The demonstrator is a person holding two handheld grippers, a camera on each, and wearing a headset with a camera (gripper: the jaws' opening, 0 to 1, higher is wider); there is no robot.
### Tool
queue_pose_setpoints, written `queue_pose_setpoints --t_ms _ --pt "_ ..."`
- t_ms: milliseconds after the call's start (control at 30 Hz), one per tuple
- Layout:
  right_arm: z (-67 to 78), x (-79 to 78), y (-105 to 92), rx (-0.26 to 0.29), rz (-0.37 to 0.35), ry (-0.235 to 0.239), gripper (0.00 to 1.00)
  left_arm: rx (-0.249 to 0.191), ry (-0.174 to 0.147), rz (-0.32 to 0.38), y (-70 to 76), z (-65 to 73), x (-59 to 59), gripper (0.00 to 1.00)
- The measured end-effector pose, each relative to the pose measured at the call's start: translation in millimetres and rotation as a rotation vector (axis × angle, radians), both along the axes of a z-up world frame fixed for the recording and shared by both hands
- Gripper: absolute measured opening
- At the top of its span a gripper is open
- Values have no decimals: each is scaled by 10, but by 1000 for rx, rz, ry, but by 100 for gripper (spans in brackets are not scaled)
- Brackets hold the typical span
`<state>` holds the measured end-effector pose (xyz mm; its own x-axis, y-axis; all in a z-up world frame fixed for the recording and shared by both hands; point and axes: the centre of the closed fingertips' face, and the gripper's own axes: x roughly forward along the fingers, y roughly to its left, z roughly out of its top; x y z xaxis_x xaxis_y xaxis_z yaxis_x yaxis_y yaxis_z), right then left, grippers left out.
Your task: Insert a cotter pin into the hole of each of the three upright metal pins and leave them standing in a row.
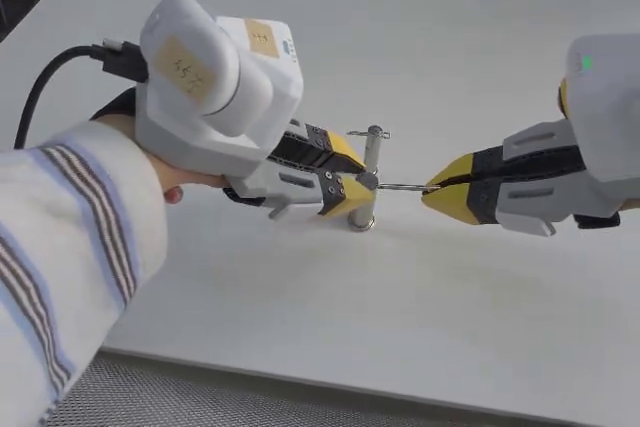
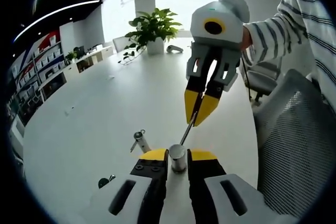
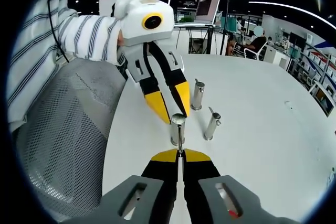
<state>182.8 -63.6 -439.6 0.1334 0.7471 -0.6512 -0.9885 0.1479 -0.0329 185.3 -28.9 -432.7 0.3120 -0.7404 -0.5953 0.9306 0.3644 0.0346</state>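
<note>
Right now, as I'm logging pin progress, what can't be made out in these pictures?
Head view: the hole of the upright silver metal pin, hidden by the yellow-tipped left gripper; whether the thin wire cotter pin has entered is unclear.
Right gripper view: whether the farthest metal pin carries a cotter, too small.
Left gripper view: a small dark object, too small to identify.

The right tool [image 3: 179, 154] rises from the bottom, its yellow-tipped jaws pinched on a thin cotter pin [image 3: 179, 142] whose far end meets the head of the near metal pin [image 3: 174, 134], upright on the white bench [image 3: 257, 98]. The left tool [image 3: 175, 115], below a striped sleeve [image 3: 84, 32], reaches in from upper left and clasps that pin. Beyond stand a second metal pin [image 3: 211, 125], with a thin piece jutting from its top, and a third metal pin [image 3: 198, 95].
</note>
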Motion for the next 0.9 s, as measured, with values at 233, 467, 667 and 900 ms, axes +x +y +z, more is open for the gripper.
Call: queue_pose_setpoints --t_ms 233,467,667,900 --pt "-31 18 20 -10 3 -11 0 1 7 0 -1 -4 10 10" --pt "-79 35 25 -25 -1 -8 0 0 16 5 0 -2 8 9" --pt "-91 30 63 -31 4 -11 0 5 20 8 -6 -9 5 9" --pt "-91 -15 136 -35 13 -6 0 12 30 14 -15 -35 6 9"
